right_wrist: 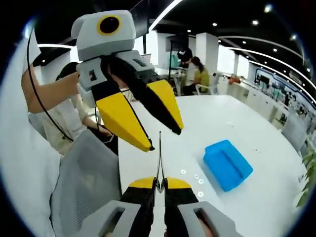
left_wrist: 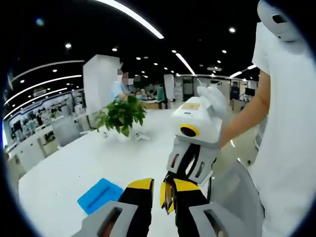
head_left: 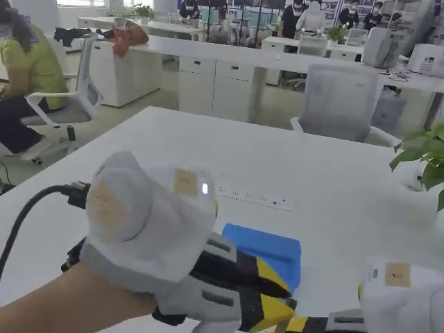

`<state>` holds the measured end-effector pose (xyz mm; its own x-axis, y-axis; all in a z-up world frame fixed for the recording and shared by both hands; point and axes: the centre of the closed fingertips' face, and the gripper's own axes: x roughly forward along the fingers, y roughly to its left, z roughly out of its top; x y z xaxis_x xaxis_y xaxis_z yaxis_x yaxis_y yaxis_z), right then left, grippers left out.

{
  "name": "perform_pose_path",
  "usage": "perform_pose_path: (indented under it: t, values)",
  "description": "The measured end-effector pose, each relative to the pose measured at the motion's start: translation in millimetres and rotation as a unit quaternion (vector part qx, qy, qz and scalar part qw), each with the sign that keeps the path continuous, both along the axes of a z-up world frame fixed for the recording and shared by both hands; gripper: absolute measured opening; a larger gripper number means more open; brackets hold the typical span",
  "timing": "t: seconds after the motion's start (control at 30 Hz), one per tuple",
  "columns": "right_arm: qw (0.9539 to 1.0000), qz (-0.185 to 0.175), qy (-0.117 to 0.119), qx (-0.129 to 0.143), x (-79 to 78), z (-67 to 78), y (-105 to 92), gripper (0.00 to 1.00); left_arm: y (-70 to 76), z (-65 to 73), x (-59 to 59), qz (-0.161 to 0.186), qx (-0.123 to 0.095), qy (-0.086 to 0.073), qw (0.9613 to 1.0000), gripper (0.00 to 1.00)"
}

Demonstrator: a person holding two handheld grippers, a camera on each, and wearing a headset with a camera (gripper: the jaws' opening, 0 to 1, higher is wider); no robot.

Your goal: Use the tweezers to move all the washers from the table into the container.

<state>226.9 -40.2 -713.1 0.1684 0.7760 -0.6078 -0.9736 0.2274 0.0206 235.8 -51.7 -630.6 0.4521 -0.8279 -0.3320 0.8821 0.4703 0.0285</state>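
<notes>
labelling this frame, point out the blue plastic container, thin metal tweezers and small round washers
blue plastic container (right_wrist: 228,164): right gripper view, top face
thin metal tweezers (right_wrist: 159,160): right gripper view, middle of the prongs
small round washers (right_wrist: 196,176): right gripper view, one washer of the group

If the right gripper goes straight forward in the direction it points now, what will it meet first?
Most likely the left gripper. The tweezers, clamped in the right gripper, point up at its open yellow jaws. Depth is unclear in this view, so I cannot tell how near they are.
</notes>
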Motion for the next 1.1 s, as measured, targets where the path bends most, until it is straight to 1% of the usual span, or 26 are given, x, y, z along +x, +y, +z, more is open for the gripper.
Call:
perform_pose_path:
  t: [0.1,0.13,0.2,0.23,0.27,0.3,0.33,0.37,0.4,0.43,0.47,0.5,0.53,0.57,0.6,0.63,0.67,0.73,0.77,0.8,0.83,0.87,0.9,0.93,0.97,1.1]
  values:
    - [0.9999,-0.011,0.005,-0.004,7.8,-8.5,3.8,0.02,21.9,-10.2,6.3,0.063,-0.007,-0.006,0.9979,0.21]
    - [0.9999,-0.013,0.006,-0.009,11.0,-12.7,5.3,0.02,32.8,-16.7,7.8,0.096,-0.008,0.004,0.9953,0.23]
    - [0.9998,-0.015,0.001,-0.012,16.5,-16.8,7.9,0.02,53.5,-23.8,13.0,0.158,-0.003,-0.001,0.9875,0.35]
    - [0.9998,-0.018,-0.001,-0.01,21.2,-18.5,10.5,0.02,76.8,-31.2,16.1,0.232,0.007,0.001,0.9727,0.43]
    - [0.9997,-0.022,-0.001,-0.008,26.1,-20.2,13.4,0.02,94.9,-36.1,16.4,0.274,0.025,-0.022,0.9611,0.46]
    - [0.9996,-0.027,-0.001,-0.009,29.7,-21.8,15.2,0.02,104.9,-38.7,14.3,0.293,0.039,-0.041,0.9544,0.5]
    - [0.9994,-0.033,-0.006,-0.008,34.2,-22.5,17.1,0.02,116.2,-42.3,11.7,0.322,0.049,-0.05,0.9441,0.56]
    - [0.9991,-0.038,-0.017,-0.002,40.8,-22.0,20.7,0.02,127.9,-50.4,5.9,0.351,0.06,-0.044,0.9335,0.6]
    - [0.9991,-0.039,-0.018,0.003,43.8,-22.0,23.2,0.02,134.0,-57.2,1.3,0.369,0.061,-0.033,0.927,0.64]
    - [0.9988,-0.045,-0.02,0.006,47.8,-22.1,25.6,0.02,141.2,-62.5,-2.1,0.391,0.058,-0.026,0.9181,0.73]
    - [0.9986,-0.047,-0.021,0.007,52.4,-23.8,28.6,0.02,149.6,-69.6,-5.9,0.42,0.046,-0.016,0.9061,0.78]
    - [0.9986,-0.048,-0.022,0.007,55.9,-25.7,31.0,0.02,155.8,-75.5,-10.0,0.44,0.039,-0.008,0.8971,0.8]
    - [0.9985,-0.049,-0.023,0.006,59.1,-28.0,33.1,0.02,163.2,-79.1,-12.5,0.46,0.039,-0.01,0.8872,0.81]
    - [0.9985,-0.049,-0.021,0.004,63.6,-31.7,36.3,0.03,171.4,-85.5,-17.6,0.479,0.05,-0.013,0.8764,0.82]
    - [0.9985,-0.05,-0.02,0.002,66.3,-34.2,37.9,0.03,175.6,-90.0,-20.0,0.49,0.056,-0.013,0.8701,0.85]
    - [0.9984,-0.051,-0.021,0.001,71.0,-37.7,40.0,0.03,181.2,-98.9,-23.8,0.503,0.07,-0.006,0.8615,0.87]
    - [0.9984,-0.052,-0.021,0.0,74.3,-40.3,41.8,0.03,183.9,-103.4,-24.9,0.512,0.072,-0.003,0.8562,0.9]
    - [0.9984,-0.054,-0.014,-0.006,80.9,-47.3,44.1,0.03,183.3,-108.4,-24.2,0.516,0.064,0.0,0.8541,0.91]
    - [0.9985,-0.054,-0.011,-0.004,83.5,-49.9,46.2,0.03,184.8,-109.5,-23.9,0.526,0.057,0.001,0.8483,0.91]
    - [0.9985,-0.054,-0.007,-0.005,85.1,-52.6,47.6,0.04,185.0,-109.5,-22.5,0.532,0.047,0.001,0.8453,0.92]
    - [0.9985,-0.055,-0.006,-0.007,87.9,-56.8,48.7,0.04,184.8,-110.4,-21.6,0.539,0.032,0.004,0.8416,0.93]
    - [0.9984,-0.055,-0.006,-0.009,89.9,-59.6,49.4,0.04,185.4,-111.3,-20.4,0.55,0.006,0.006,0.8352,0.94]
    - [0.9984,-0.055,-0.005,-0.01,92.0,-62.5,50.0,0.04,184.9,-111.7,-20.0,0.548,0.003,0.007,0.8366,0.94]
    - [0.9983,-0.057,-0.001,-0.011,94.6,-66.0,51.0,0.04,185.3,-109.7,-19.9,0.543,0.02,-0.002,0.8397,0.94]
    - [0.9983,-0.058,0.001,-0.01,96.0,-67.7,51.8,0.04,187.1,-107.9,-19.6,0.546,0.024,-0.009,0.8371,0.93]
    - [0.9981,-0.06,0.01,-0.007,100.4,-75.8,57.1,0.04,180.5,-111.9,-17.2,0.536,0.013,0.001,0.844,0.99]
